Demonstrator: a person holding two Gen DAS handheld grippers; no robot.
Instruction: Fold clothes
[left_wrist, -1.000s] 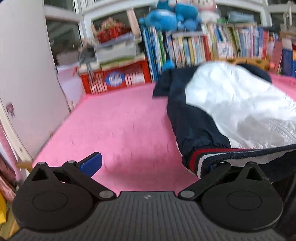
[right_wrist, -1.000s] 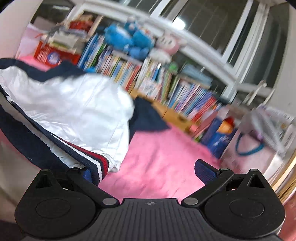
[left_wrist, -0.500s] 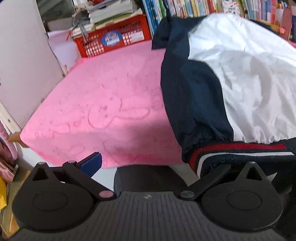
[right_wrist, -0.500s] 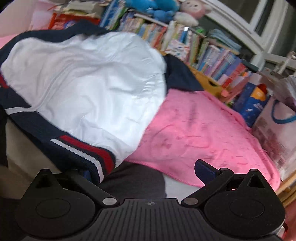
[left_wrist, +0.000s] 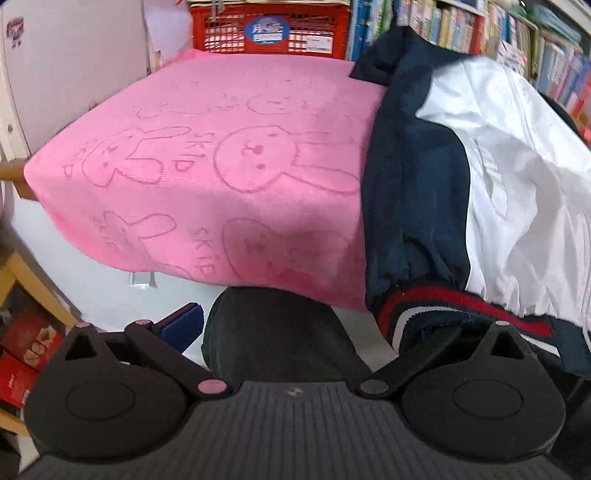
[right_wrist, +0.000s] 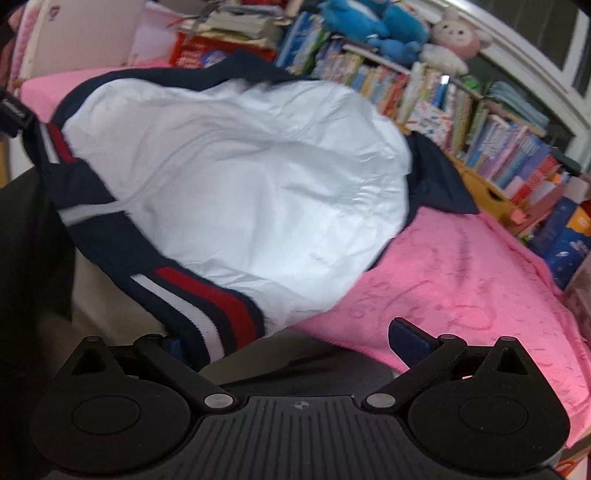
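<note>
White-and-navy jacket (right_wrist: 236, 192) overhangs the pink-covered surface's (left_wrist: 207, 155) near edge; books (right_wrist: 491, 140) behind. Left claw (left_wrist: 317, 325) and right claw (right_wrist: 288, 339) both gape wide.

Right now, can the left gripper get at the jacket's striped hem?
Probably yes: the left gripper is open and the jacket hangs off the pink towel's edge, its striped hem over the inner finger. Nothing blocks it.
</note>
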